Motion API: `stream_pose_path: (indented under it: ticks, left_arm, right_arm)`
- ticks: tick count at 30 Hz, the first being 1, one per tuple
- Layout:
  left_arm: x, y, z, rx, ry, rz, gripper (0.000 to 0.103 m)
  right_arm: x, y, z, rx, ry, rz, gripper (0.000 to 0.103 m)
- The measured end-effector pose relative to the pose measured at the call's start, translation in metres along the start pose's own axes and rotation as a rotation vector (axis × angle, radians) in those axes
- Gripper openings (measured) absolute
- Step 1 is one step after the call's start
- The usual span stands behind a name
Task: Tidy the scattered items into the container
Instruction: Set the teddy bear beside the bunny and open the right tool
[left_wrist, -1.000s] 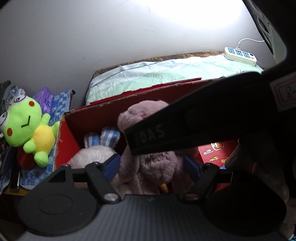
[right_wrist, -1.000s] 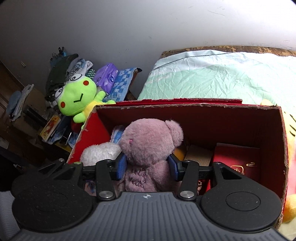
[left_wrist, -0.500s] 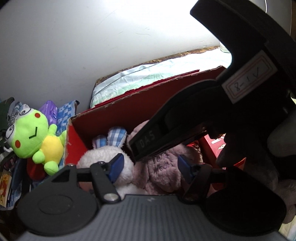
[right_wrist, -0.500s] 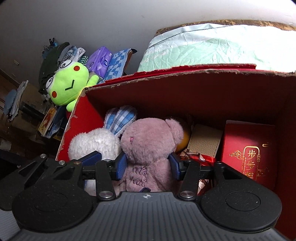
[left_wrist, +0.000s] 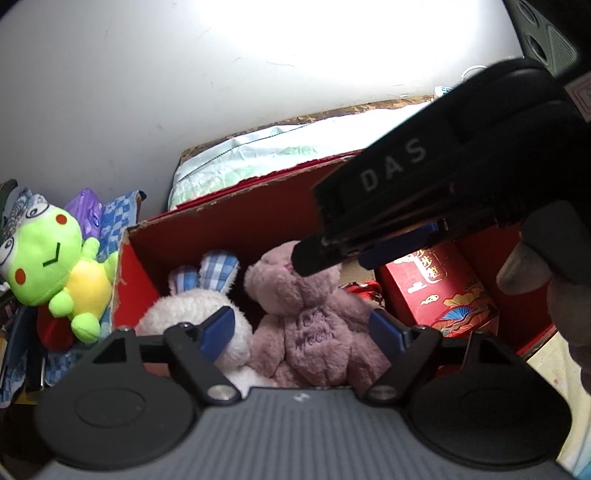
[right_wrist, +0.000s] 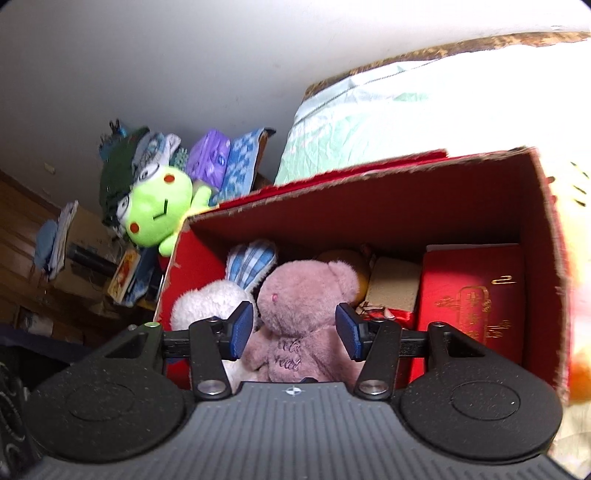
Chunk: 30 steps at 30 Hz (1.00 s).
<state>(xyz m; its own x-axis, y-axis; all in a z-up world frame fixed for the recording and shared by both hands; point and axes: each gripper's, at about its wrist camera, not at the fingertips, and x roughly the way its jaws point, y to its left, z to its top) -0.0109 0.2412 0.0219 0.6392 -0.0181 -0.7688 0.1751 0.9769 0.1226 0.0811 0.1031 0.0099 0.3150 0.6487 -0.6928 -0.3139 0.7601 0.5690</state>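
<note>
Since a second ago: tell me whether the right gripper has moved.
Yes. Against the box, the right gripper has drawn back rightward across the bear. Its jaws are closing, with the bear between them.

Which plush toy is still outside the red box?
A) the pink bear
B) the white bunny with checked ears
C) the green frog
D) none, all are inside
C: the green frog lies on the pile beyond the left wall of the red box, while the pink bear and the white bunny sit inside it.
</note>
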Motion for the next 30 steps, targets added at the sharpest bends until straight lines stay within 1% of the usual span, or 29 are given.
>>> stream_pose_path:
  ticks: [2,4,7,9,10,13,18,24,28,30]
  left_arm:
    - [-0.008,0.001,-0.001,-0.025,0.004,-0.024,0.083]
    - [-0.007,0.005,0.001,-0.047,0.016,-0.039,0.083]
    - [-0.011,0.013,0.003,-0.086,0.028,-0.055,0.083]
    - [-0.010,0.018,0.005,-0.102,0.031,-0.043,0.083]
    - [-0.010,0.019,0.005,-0.104,0.042,-0.033,0.083]
    - [-0.008,0.022,0.003,-0.111,0.046,-0.018,0.083]
    - [-0.006,0.021,0.002,-0.106,0.050,0.000,0.084]
    - [-0.002,0.021,0.004,-0.110,0.063,0.020,0.084]
    - [0.000,0.019,0.005,-0.114,0.072,0.038,0.085]
    - [0.000,0.018,0.005,-0.118,0.075,0.049,0.086]
  right_arm:
    - [-0.001,0.001,-0.001,-0.019,-0.010,-0.040,0.041]
    - [0.004,0.001,-0.002,-0.035,0.002,-0.076,0.034]
    - [0.016,0.000,-0.005,-0.028,0.042,-0.106,0.032]
    - [0.024,-0.002,-0.009,-0.011,0.079,-0.083,0.031]
    - [0.027,-0.001,-0.011,-0.006,0.084,-0.077,0.033]
    - [0.030,0.004,-0.013,-0.024,0.078,-0.085,0.034]
    - [0.030,-0.002,-0.013,0.005,0.083,-0.066,0.034]
    - [0.015,0.000,-0.013,0.004,0.022,-0.069,0.034]
    - [0.004,0.005,-0.015,-0.049,-0.032,-0.133,0.034]
    - [-0.001,0.005,-0.016,-0.063,-0.051,-0.148,0.034]
